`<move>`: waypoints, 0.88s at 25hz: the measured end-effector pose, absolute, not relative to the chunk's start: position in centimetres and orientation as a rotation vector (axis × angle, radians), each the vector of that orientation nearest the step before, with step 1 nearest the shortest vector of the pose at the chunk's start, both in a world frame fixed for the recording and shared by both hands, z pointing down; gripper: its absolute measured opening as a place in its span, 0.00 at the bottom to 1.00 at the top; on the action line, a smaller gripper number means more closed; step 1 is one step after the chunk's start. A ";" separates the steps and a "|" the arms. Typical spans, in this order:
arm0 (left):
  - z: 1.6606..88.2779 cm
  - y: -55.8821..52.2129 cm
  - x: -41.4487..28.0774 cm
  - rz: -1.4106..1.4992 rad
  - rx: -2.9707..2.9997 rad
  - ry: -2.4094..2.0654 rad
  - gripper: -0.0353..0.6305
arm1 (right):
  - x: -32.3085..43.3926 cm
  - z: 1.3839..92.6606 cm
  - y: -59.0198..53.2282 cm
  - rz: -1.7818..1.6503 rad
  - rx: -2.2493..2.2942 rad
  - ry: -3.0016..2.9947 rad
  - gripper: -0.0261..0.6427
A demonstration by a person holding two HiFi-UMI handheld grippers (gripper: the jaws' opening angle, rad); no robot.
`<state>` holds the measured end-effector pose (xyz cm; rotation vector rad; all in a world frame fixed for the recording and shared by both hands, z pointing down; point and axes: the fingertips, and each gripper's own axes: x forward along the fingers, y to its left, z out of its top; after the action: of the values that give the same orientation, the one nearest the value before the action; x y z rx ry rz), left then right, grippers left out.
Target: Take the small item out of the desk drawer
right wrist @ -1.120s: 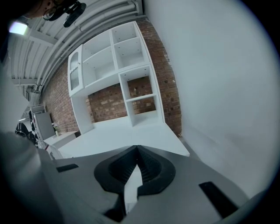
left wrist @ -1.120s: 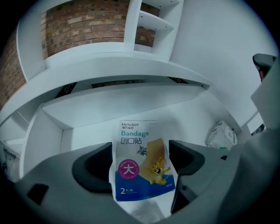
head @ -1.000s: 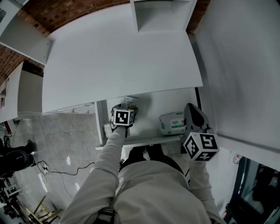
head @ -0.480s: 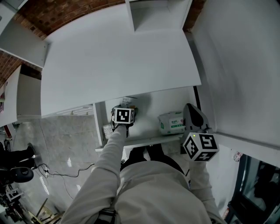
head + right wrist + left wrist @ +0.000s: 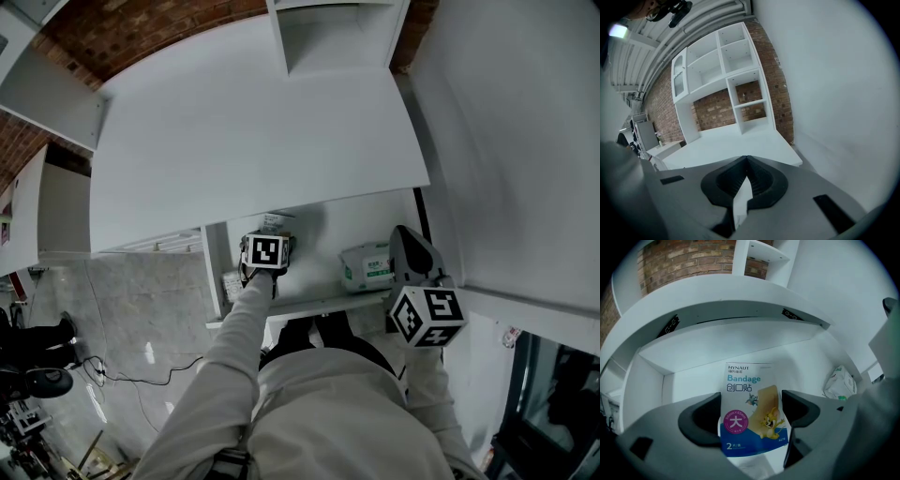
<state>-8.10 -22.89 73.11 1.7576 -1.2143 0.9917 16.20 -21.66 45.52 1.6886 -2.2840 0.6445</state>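
Straddling item: left gripper point(image 5: 751, 411), lower centre of its own view, jaws wide apart, one on each side of the bandage packet point(image 5: 745, 380). The jaw faces stand at or just off the packet's side edges, and no pinch can be seen.

Change over the last second: none of note. This gripper has stayed at the same spot in the drawer point(image 5: 309, 302) and the packet has not shifted. Judgement: the grasp is lined up but not closed, and the item is not yet lifted out.

Location of item: left half of the open drawer, centre of the head view, under the desk top point(image 5: 253, 122).

Legible print on packet: "HYNAUT", "Bandage", 创口贴, a magenta disc with 大, "2" at the lower left corner; cartoon cat and mouse.

Also in drawer: green-and-white soft pack point(image 5: 367, 265), right half, print too small to read.

Right gripper point(image 5: 747, 159): jaws together at the tips, idle beside the drawer's right end.
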 end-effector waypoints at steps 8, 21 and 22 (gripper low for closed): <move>72.6 -22.6 -6.8 0.989 1.882 -1.176 0.65 | 15.7 45.1 -21.4 0.631 1.681 -2.311 0.08; 63.2 -21.0 -2.7 0.852 2.103 -1.100 0.65 | 15.3 44.3 -20.8 0.626 1.710 -2.325 0.08; 62.7 -21.0 -2.6 0.839 2.113 -1.098 0.65 | 15.2 44.1 -20.8 0.626 1.709 -2.326 0.08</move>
<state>-2.59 -21.00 62.68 2.1134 -1.0982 0.8386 15.20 -20.80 44.13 1.7092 -2.3263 0.6258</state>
